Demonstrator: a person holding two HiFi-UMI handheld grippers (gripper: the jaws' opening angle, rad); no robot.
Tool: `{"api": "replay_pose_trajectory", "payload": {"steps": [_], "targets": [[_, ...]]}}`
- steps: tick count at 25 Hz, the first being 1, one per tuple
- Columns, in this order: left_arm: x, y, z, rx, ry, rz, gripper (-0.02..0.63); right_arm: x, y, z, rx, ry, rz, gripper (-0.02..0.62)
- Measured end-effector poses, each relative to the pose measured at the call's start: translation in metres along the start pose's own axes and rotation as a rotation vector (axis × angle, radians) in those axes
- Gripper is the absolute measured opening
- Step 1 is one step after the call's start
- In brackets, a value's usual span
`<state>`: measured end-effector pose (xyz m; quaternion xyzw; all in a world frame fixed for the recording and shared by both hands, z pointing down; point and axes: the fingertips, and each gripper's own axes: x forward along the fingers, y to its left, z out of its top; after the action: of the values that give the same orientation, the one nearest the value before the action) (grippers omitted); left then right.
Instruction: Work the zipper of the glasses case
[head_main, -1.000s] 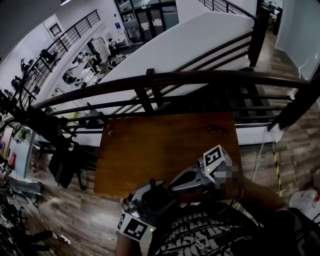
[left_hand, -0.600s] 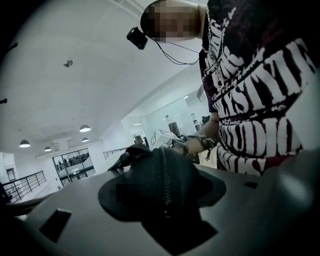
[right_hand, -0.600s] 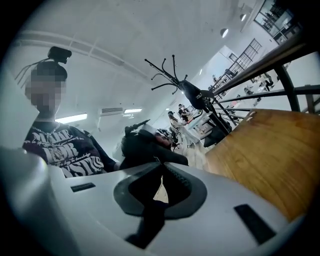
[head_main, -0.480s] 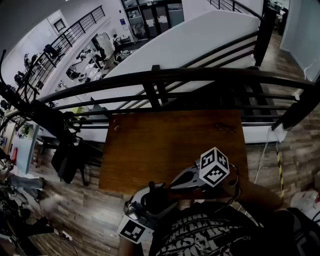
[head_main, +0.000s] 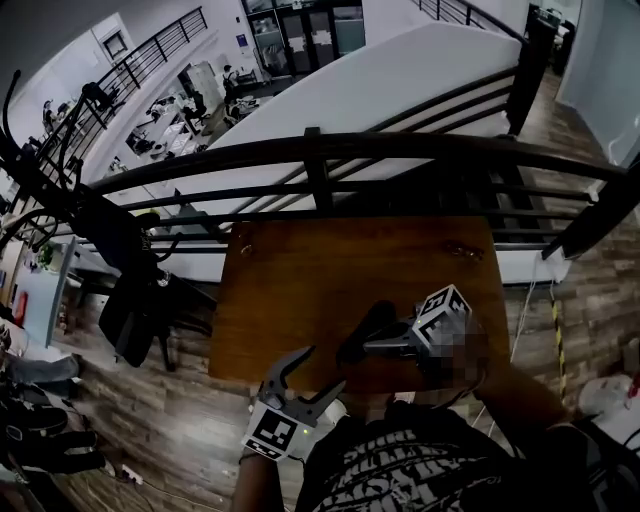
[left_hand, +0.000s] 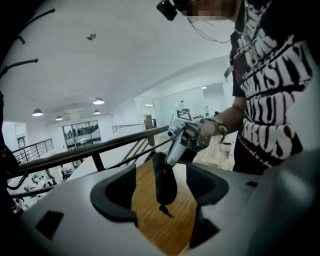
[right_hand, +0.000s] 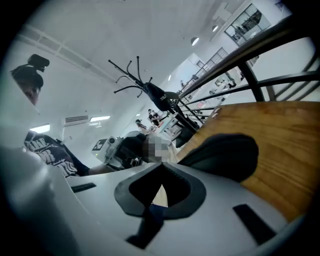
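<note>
The black glasses case (head_main: 362, 330) hangs above the near edge of the wooden table (head_main: 300, 280), and my right gripper (head_main: 374, 345) is shut on its end. In the left gripper view the case (left_hand: 164, 177) hangs upright from the right gripper (left_hand: 182, 140), its zipper pull (left_hand: 164, 210) dangling below. My left gripper (head_main: 328, 367) sits lower and nearer me. Its jaws are opening, spread wide and pressing on nothing; the case shows beyond them. In the right gripper view the case (right_hand: 225, 155) bulges past the closed jaws of the right gripper (right_hand: 160, 172).
A dark railing (head_main: 330, 150) runs along the table's far side, with a drop to a lower floor behind it. A black stand with hanging bags (head_main: 130, 290) is off the table's left. Wood floor (head_main: 590, 290) lies to the right.
The case was seated in my left gripper near my body. The left jaws have let go of it, and the right gripper has carried it up and right over the table edge.
</note>
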<state>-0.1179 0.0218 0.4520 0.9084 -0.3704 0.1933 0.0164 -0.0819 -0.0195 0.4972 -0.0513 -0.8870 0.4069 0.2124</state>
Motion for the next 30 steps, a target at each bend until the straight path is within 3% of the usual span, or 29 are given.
{"api": "replay_pose_trajectory", "payload": {"steps": [3,7,11,14,16,20,27,30], "targets": [[0.018,-0.003,-0.030,0.008,0.125,-0.027,0.317,0.011,-0.006,-0.003,0.059,-0.032,-0.032,-0.002],[0.050,-0.009,-0.067,0.055,0.287,-0.059,0.331,0.026,0.010,0.004,0.109,-0.090,0.007,-0.002],[0.062,-0.009,-0.079,0.040,0.338,-0.048,0.337,0.033,0.041,0.025,0.122,-0.163,0.087,-0.003],[0.072,-0.005,-0.100,-0.109,0.314,-0.047,0.337,0.040,0.021,0.015,0.033,-0.103,-0.064,-0.003],[0.079,-0.008,-0.143,-0.224,0.359,-0.072,0.337,0.046,-0.013,-0.011,0.034,-0.032,-0.172,-0.003],[0.069,-0.027,-0.206,-0.238,0.481,-0.130,0.337,0.050,-0.051,-0.071,0.164,0.021,-0.200,-0.003],[0.063,-0.038,-0.245,-0.429,0.505,-0.156,0.337,0.048,-0.090,-0.101,0.201,0.089,-0.237,-0.002],[0.079,-0.045,-0.270,-0.487,0.505,-0.120,0.337,0.058,-0.112,-0.125,0.211,0.175,-0.253,-0.002]]}}
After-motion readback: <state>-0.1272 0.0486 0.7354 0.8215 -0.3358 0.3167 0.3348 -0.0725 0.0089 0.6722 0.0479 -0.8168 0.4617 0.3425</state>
